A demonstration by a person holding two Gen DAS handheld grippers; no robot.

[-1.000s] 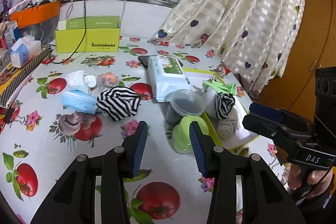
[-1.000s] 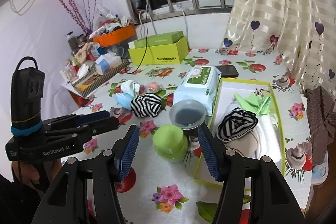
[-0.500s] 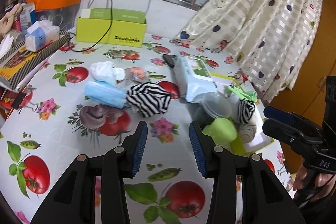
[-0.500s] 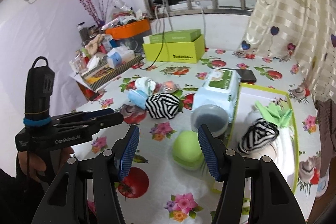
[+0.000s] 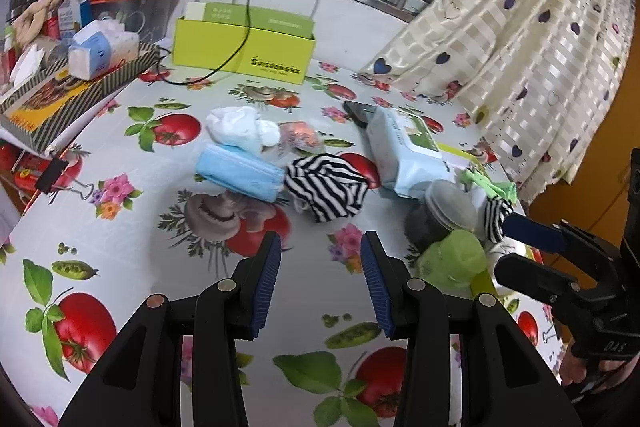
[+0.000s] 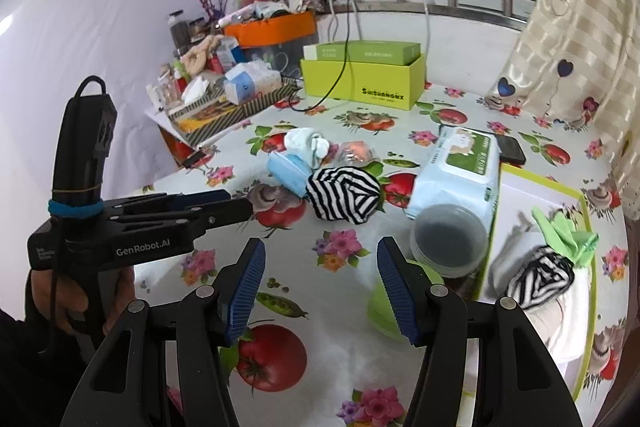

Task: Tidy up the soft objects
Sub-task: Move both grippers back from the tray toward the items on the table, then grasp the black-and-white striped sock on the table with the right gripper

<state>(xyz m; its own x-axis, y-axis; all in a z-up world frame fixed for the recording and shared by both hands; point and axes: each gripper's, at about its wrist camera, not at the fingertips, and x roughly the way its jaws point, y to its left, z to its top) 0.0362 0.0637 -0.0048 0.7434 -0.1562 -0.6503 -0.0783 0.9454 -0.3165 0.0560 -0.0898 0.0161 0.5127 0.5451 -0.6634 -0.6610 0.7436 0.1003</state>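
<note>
A rolled black-and-white striped cloth (image 5: 328, 187) (image 6: 344, 193) lies mid-table beside a blue face mask (image 5: 240, 173) (image 6: 286, 173) and a white-and-blue sock bundle (image 5: 242, 127) (image 6: 308, 143). My left gripper (image 5: 320, 271) hovers open just short of the striped cloth, nothing between its pads. My right gripper (image 6: 320, 283) is also open and empty, over the tablecloth nearer the front. A white tray with a lime rim (image 6: 588, 211) at right holds another striped roll (image 6: 540, 279), a green cloth (image 6: 564, 233) and white fabric.
A wet-wipes pack (image 6: 460, 167), a dark lidded tub (image 6: 450, 239) and a green round container (image 6: 380, 307) sit beside the tray. A phone (image 6: 510, 149), a lime box (image 6: 360, 83) with cables, and a cluttered striped tray (image 6: 224, 111) lie farther back. The curtain (image 5: 520, 47) hangs at right.
Both views have shifted leftward across the table, so the striped cloth and mask now sit ahead of the left gripper instead of the tub and green container. Jaws unchanged.
</note>
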